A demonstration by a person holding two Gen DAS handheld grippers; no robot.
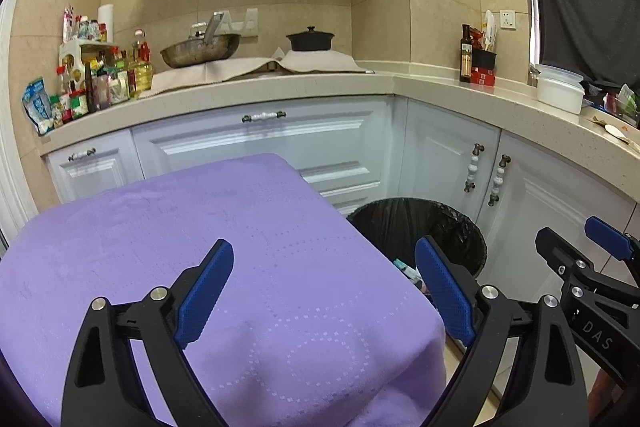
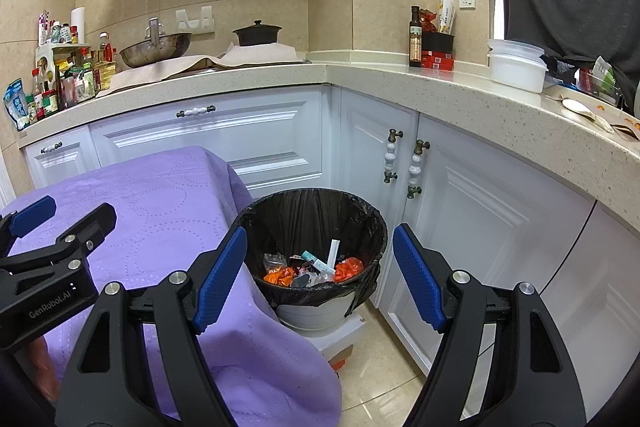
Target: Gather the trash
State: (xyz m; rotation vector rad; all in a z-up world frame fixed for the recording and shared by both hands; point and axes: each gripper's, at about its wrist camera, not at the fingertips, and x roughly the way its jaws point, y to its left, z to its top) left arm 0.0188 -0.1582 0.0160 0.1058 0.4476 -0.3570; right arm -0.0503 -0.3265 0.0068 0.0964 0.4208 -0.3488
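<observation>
A round bin with a black liner [image 2: 362, 223] stands on the floor beside the purple-clothed table [image 2: 168, 195]. Orange wrappers, a white tube and other trash [image 2: 316, 267] lie inside it. My right gripper [image 2: 320, 275] is open and empty, held over the near side of the bin. My left gripper [image 1: 324, 291] is open and empty above the purple cloth [image 1: 160, 239], with the bin [image 1: 448, 227] just past the table's right edge. Each gripper shows in the other's view, the right one [image 1: 576, 251] and the left one [image 2: 68, 219].
White cabinets [image 2: 248, 131] and an L-shaped stone counter [image 2: 440, 87] wrap around the bin. On the counter stand a wok [image 2: 156, 51], a black pot [image 2: 256, 33], bottles [image 2: 72, 75], an oil bottle [image 2: 416, 39] and white tubs [image 2: 516, 65].
</observation>
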